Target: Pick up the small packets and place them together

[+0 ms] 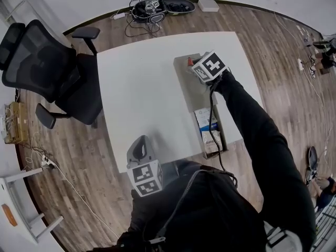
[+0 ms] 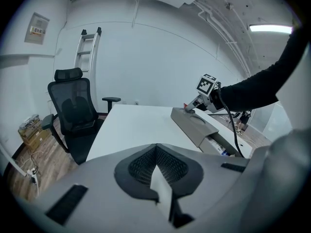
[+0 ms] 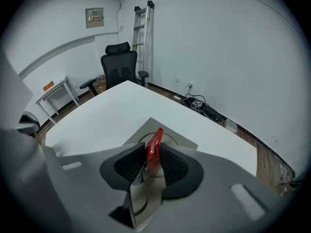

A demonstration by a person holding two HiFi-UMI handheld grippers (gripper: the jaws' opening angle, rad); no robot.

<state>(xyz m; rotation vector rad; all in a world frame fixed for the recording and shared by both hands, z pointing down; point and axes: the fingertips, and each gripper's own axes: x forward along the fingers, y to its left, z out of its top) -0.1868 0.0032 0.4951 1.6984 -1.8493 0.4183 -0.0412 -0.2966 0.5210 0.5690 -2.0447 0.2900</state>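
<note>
The right claw (image 3: 151, 165) is clamped on a red packet (image 3: 155, 144) above the grey tray's (image 1: 191, 91) far end; the left claw (image 2: 156, 176) is closed on nothing. Only the packet's edge is pinched, so it could be jolted loose and dropped apart from the other packets (image 1: 210, 133).

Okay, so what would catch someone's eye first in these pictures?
The red packet pinched in the right gripper, held over the far end of the long grey box on the white table. Next, the blue and white packets lying in the box's open near end, and the black office chair at the head view's left.
</note>
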